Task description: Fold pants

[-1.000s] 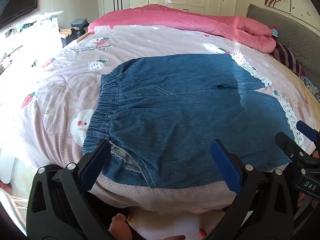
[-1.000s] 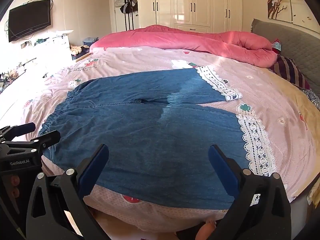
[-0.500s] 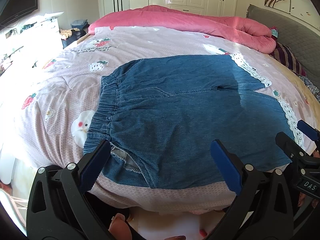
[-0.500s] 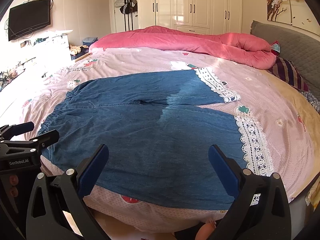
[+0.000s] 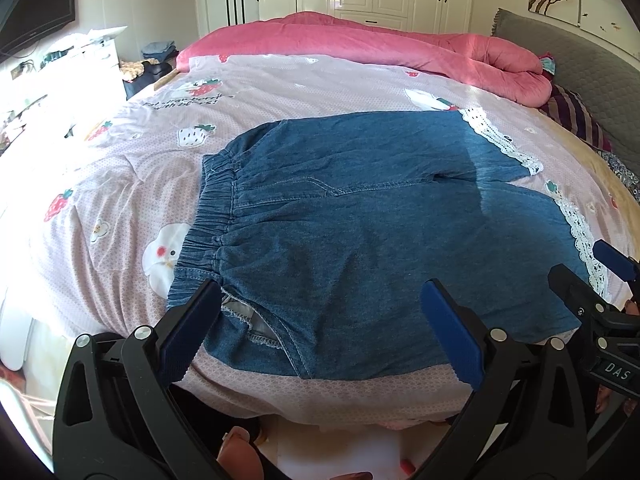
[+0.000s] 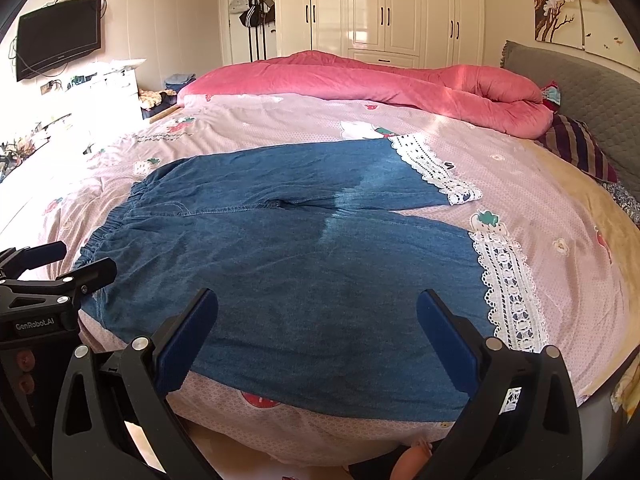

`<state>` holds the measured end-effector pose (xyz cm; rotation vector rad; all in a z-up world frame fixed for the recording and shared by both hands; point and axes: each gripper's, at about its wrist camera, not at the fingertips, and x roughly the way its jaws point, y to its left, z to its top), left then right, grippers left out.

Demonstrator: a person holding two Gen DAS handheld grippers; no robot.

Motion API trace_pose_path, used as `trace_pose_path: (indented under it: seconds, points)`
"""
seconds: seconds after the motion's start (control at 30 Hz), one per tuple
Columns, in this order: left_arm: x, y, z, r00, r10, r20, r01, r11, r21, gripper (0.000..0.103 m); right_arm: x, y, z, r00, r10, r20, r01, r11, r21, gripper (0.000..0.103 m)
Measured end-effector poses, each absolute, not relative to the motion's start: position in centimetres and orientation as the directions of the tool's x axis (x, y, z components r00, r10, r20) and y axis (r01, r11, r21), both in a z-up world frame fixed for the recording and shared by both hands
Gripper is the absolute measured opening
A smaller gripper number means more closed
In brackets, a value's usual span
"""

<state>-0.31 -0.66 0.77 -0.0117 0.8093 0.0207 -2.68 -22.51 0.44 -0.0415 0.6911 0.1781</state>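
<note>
No fold yet: the pants (image 5: 360,240) lie spread flat at the bed's (image 5: 120,184) near edge, both my jaws wide open, empty.

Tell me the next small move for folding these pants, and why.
Probably lower both tongs onto the near edge of the pants: the left tongs by the waistband, the right tongs toward the lace hem. The pants lie flat and unfolded on the bed, and both tongs are open, holding nothing.
</note>
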Motion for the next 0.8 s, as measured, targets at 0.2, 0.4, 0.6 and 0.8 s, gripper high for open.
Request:
trace_pose_path:
  seconds: [0.2,0.4,0.6,0.8]
  points:
    - [-0.3,-0.7,0.8,0.691,0.013,-0.723,-0.023,1.000,-0.004,0.094,-2.6,-22.4,0.4,0.755,0.150,-0.639,-0.177,0.984,0.021,0.099]
    - [-0.2,-0.5,0.8,0.690,0.009,-0.724,-0.024,1.000,-0.010,0.094,-2.5,-22.1,0.0,0.750,0.153,-0.644,-0.183,0.983,0.020,0.099]
    - [0.0,-0.4,0.7,0.687,0.008,-0.726,-0.027,1.000,-0.015,0.094,-2.1,-22.1,-0.2,0.746,0.152,-0.648,-0.181,0.983,0.023,0.099]
    - [0.6,-0.2,0.5,0.684,0.003,-0.729,-0.030,0.999,-0.024,0.094,-1.3,-22.0,-0.6,0.739,0.149,-0.657,-0.182,0.983,0.019,0.099]
